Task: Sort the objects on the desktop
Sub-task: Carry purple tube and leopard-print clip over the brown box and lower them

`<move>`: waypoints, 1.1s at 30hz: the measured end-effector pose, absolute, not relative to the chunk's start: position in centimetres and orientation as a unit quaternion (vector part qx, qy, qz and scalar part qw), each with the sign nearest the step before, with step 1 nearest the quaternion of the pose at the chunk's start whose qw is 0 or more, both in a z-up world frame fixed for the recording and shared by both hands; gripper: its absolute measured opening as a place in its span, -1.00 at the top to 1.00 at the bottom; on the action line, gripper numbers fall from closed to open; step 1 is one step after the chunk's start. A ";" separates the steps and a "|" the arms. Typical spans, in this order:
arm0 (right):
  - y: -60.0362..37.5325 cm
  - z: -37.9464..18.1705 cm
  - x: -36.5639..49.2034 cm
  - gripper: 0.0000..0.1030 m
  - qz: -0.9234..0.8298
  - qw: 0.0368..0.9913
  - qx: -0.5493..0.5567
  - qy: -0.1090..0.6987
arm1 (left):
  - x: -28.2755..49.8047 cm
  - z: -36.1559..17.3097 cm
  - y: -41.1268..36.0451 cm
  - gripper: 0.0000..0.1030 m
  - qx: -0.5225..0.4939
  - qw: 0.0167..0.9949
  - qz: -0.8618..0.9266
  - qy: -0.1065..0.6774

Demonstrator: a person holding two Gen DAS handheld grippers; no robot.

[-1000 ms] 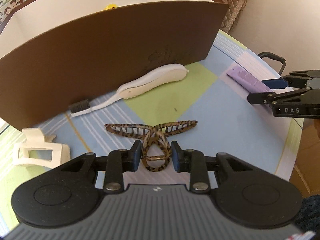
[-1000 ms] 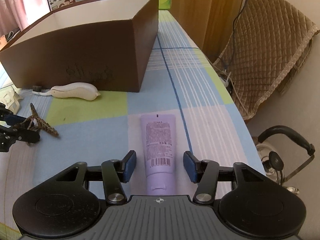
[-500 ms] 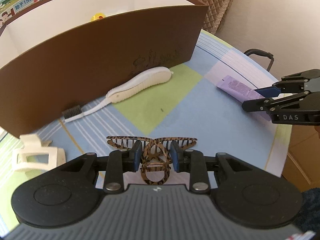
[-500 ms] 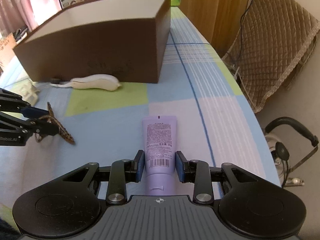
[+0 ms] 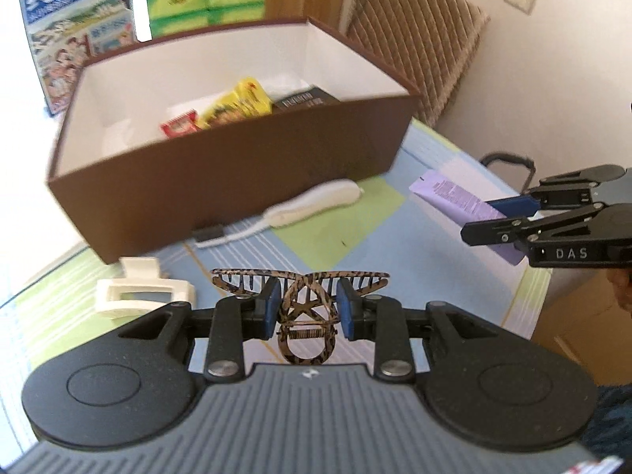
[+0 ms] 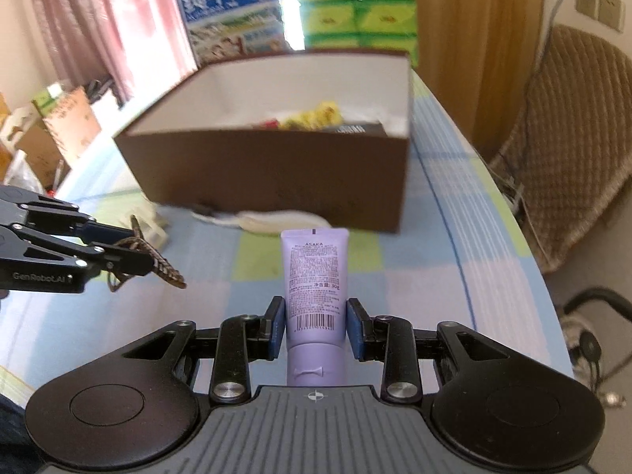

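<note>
Left wrist: left claw [image 5: 307,307] clamping hair clip [image 5: 301,300], right claw [image 6: 316,328] clamping purple tube [image 6: 315,276]

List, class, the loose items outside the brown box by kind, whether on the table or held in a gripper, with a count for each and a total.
Hair claw clips: 2 (leopard-print clip in the left gripper, white clip on the table)
Toothbrushes: 1 (white toothbrush against the box)
Tubes: 1 (purple tube in the right gripper)
Total: 4
</note>
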State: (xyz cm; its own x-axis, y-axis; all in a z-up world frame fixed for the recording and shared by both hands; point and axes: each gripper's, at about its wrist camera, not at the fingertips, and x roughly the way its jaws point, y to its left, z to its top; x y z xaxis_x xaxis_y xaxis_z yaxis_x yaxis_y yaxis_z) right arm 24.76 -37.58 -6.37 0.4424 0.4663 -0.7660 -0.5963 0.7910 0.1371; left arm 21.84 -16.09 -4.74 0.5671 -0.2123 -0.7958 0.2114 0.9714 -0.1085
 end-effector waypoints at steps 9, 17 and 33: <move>-34.5 -2.9 25.8 0.42 0.368 0.848 -0.070 0.375 | 21.9 -0.6 -12.5 0.51 -0.015 0.911 -0.070 0.405; -31.9 -0.8 29.7 0.42 0.379 0.854 -0.070 0.350 | 25.3 2.1 -10.0 0.51 -0.022 0.930 -0.039 0.364; -25.5 -2.3 42.4 0.42 0.328 0.853 -0.056 0.403 | 39.1 0.6 -7.7 0.51 -0.018 0.921 -0.007 0.389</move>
State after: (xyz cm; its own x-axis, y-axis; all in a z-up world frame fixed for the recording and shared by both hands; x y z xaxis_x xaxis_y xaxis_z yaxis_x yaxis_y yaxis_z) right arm 42.42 -25.50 -2.26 0.4606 0.5144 -0.7233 -0.6045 0.7786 0.1688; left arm 39.10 -7.65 0.65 0.6976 -0.0266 -0.7160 -0.0016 0.9992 -0.0387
